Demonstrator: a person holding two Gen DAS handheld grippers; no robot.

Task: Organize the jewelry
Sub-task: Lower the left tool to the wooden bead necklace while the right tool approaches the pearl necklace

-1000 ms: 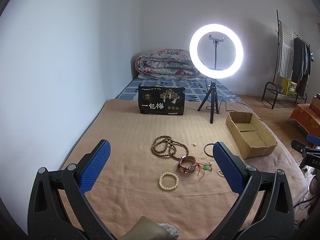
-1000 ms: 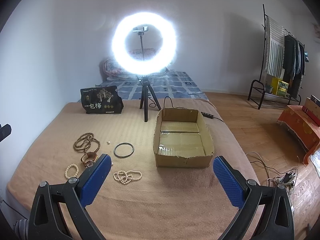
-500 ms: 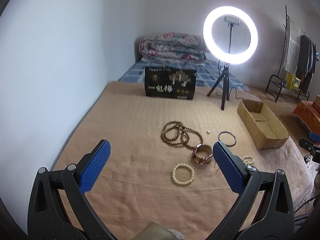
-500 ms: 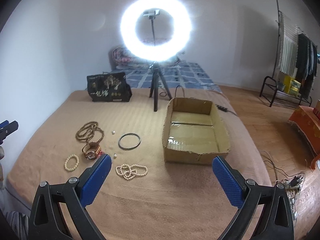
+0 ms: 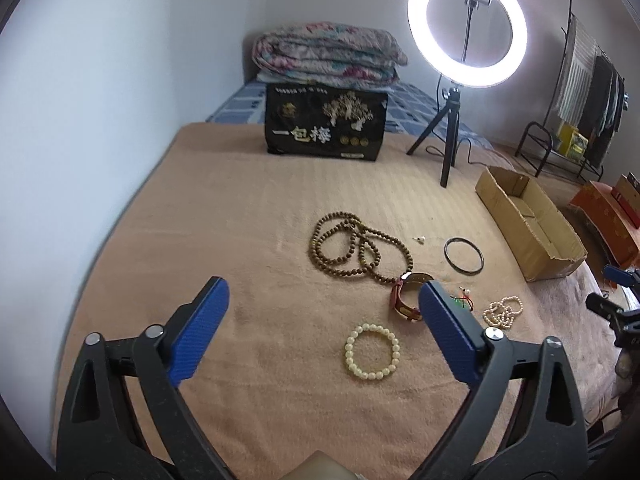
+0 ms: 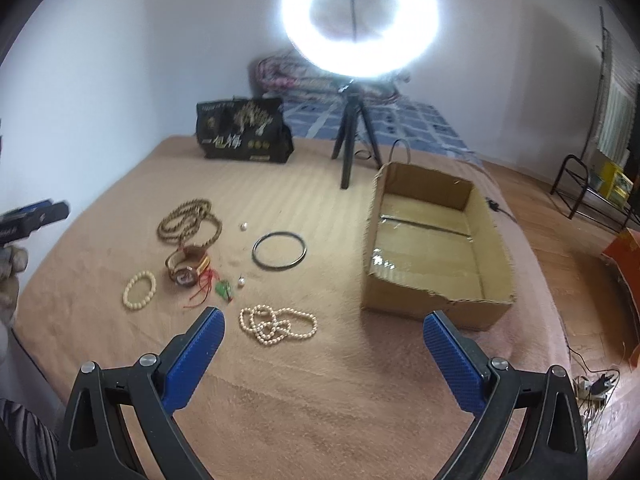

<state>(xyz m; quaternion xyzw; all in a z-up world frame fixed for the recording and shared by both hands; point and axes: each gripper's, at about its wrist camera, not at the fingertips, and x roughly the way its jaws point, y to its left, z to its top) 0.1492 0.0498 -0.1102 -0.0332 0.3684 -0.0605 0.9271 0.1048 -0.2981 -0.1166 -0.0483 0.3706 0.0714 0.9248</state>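
Step in hand: I judge this is the approach to a first pick; all the jewelry lies loose on the bed (image 5: 224, 248) and the cardboard box (image 6: 434, 240) holds nothing.
Left tool (image 5: 324, 328): my jaws have just been narrowing a little, yet they stand wide with nothing between the pads; only bedcover shows in the gap.
Right tool (image 6: 324, 354): jaws spread wide, empty, over bare cover near the box.
Nearest to my left: the cream bead bracelet (image 5: 373, 351), flat, just ahead of the right-hand finger and apart from the rest.
Nearest to my right: the pearl strand (image 6: 277, 325), heaped just beyond the left-hand finger.
Cluster: the watch (image 5: 406, 296) touches the end of the brown bead necklace (image 5: 352, 248); a red cord with a green charm (image 6: 218, 286) lies beside it.
Also loose: the black bangle (image 6: 279, 250), well apart from the box, and two small pearls.
Doing it well: I should centre one piece between the pads, take the isolated ones first, and pinch across the beads, not the soft cover.
Risk: gripping near the watch would likely drag the necklace along.
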